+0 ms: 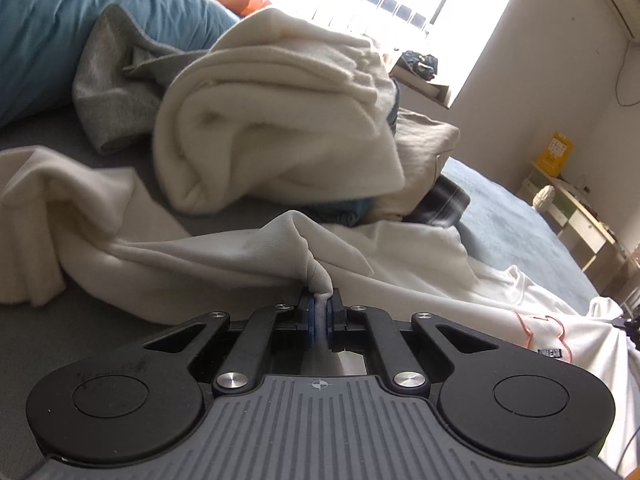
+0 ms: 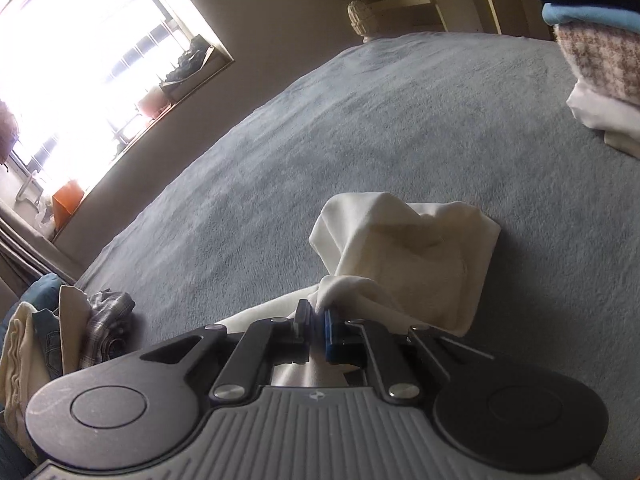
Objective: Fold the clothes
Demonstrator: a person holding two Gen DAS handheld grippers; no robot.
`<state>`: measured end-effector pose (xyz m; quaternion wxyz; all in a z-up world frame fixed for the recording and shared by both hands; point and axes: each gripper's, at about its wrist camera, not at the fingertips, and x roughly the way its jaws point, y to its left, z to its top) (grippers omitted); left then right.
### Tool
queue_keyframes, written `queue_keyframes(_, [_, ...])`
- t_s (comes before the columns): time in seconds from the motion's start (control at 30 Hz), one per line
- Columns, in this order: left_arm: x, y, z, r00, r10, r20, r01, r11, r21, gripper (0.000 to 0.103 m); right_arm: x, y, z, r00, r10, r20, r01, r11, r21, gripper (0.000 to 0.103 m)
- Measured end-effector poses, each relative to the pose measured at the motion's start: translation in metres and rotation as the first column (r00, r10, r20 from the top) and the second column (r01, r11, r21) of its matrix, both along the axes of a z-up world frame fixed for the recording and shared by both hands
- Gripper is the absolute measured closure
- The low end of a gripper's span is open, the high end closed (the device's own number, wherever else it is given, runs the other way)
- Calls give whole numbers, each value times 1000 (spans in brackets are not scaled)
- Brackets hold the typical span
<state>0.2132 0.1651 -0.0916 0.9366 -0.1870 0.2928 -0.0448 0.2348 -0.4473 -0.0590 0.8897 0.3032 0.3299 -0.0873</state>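
A cream-white garment (image 1: 224, 256) lies rumpled across the grey bed (image 1: 504, 216). My left gripper (image 1: 320, 300) is shut on a pinched fold of its fabric, which stands up between the blue pads. In the right wrist view another part of the cream garment (image 2: 404, 256) is bunched on the bed, and my right gripper (image 2: 316, 310) is shut on a small ridge of it. Red stitching and a small label (image 1: 548, 350) show on the cloth at the right of the left wrist view.
A pile of unfolded clothes (image 1: 280, 120), cream, grey and plaid, lies beyond the left gripper beside a blue pillow (image 1: 44, 32). A folded stack (image 2: 600, 60) sits at the bed's far right. More crumpled clothes (image 2: 80, 332) lie at left. A shelf (image 1: 576, 208) stands past the bed.
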Motion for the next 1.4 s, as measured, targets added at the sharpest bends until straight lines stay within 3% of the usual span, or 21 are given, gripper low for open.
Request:
queue_keyframes(0.17, [21, -8, -4, 1000, 22, -19, -21, 999, 45, 100, 28, 0, -12, 1000, 7, 11, -7, 1000, -8, 97])
queue_keyframes(0.3, [33, -20, -8, 999, 20, -49, -14, 991, 133, 99, 48, 0, -34, 1000, 5, -18, -5, 1000, -5, 97])
queue_keyframes(0.4, [41, -19, -12, 995, 8, -102, 6, 992, 130, 94, 49, -5, -51, 999, 8, -54, -4, 998, 67, 96])
queue_keyframes(0.47, [41, -14, -10, 992, -11, -126, 23, 995, 99, 92, 38, -15, -48, 999, -1, -42, 8, 987, 163, 88])
queue_keyframes(0.53, [39, -7, -6, 988, -34, -152, 42, 998, 52, 73, 19, -28, -39, 999, -6, -40, 16, 965, 263, 67])
queue_keyframes(0.6, [29, -1, -2, 984, -33, -173, 38, 999, 23, 54, -9, -39, -25, 999, -11, -32, 20, 957, 291, 60])
queue_keyframes(0.63, [22, 1, 1, 984, -29, -177, 33, 999, 19, 51, -24, -43, -16, 1000, -12, -28, 19, 958, 286, 60])
queue_keyframes(0.77, [-20, 11, 19, 981, -60, -183, 58, 998, -16, 51, -96, -49, 20, 1000, 23, 15, -26, 952, 304, 60])
queue_keyframes(0.9, [-80, 22, 50, 987, -72, -147, 72, 997, -1, 51, -172, -34, 51, 989, 73, 127, -118, 909, 401, 60])
queue_keyframes(0.97, [-113, 31, 69, 987, -78, -138, 78, 997, -7, 50, -203, -17, 64, 974, 110, 197, -192, 861, 471, 59])
queue_keyframes(1.07, [-154, 37, 81, 980, -108, -170, 104, 994, -30, 46, -241, 17, 72, 938, 169, 301, -319, 759, 567, 59])
queue_keyframes(1.17, [-190, 39, 87, 964, -150, -219, 140, 988, -60, 43, -254, 67, 63, 907, 267, 325, -417, 669, 615, 59])
queue_keyframes(1.3, [-228, 18, 56, 928, -209, -309, 191, 978, -89, 43, -253, 149, 28, 853, 480, 205, -505, 661, 554, 60])
queue_keyframes(1.37, [-242, 7, 37, 913, -230, -338, 206, 973, -106, 43, -255, 192, 15, 802, 581, 136, -564, 663, 491, 60])
queue_keyframes(1.4, [-247, 2, 29, 908, -242, -342, 217, 970, -109, 43, -257, 213, 12, 759, 641, 109, -614, 652, 444, 60])
